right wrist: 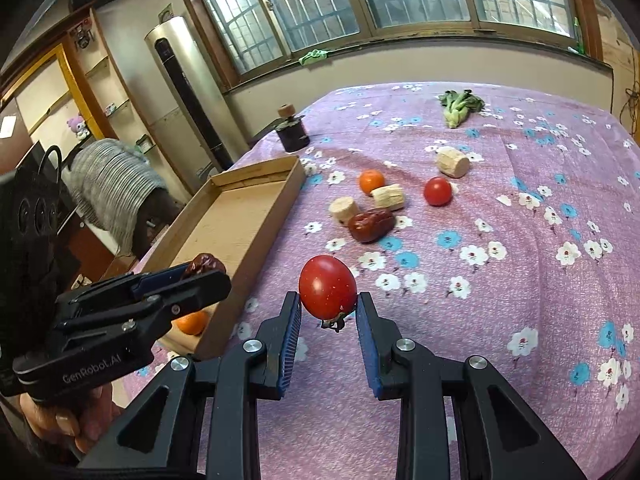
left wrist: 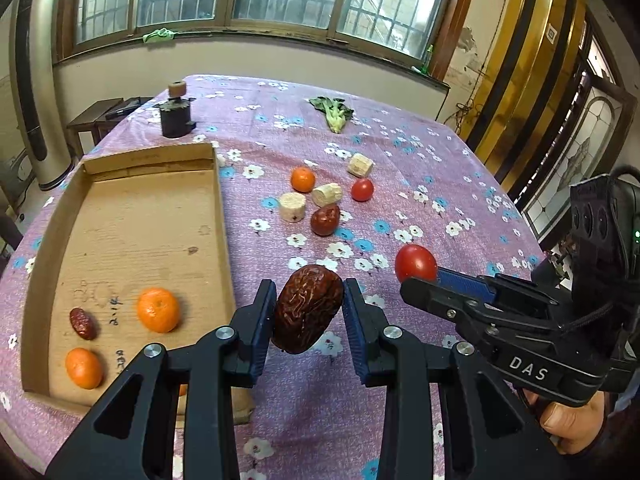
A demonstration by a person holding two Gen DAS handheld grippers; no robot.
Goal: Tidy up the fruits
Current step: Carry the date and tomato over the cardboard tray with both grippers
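My left gripper [left wrist: 309, 305] is shut on a wrinkled brown date [left wrist: 307, 309], held above the tablecloth just right of the cardboard tray [left wrist: 120, 216]. My right gripper [right wrist: 329, 307] is shut on a red tomato [right wrist: 327, 291], also lifted off the cloth. In the left wrist view the right gripper and its tomato [left wrist: 416, 263] sit at the right. In the tray lie two oranges [left wrist: 157, 309] and a small date [left wrist: 83, 323]. On the cloth remain an orange [left wrist: 303, 179], a tomato [left wrist: 362, 189] and a date [left wrist: 325, 220].
Three pale corn-cob pieces [left wrist: 292, 207] lie among the loose fruit. A leafy green vegetable [left wrist: 333, 112] rests at the far side and a dark grinder-like pot [left wrist: 175, 114] stands beyond the tray. The floral cloth [right wrist: 520, 280] covers the table.
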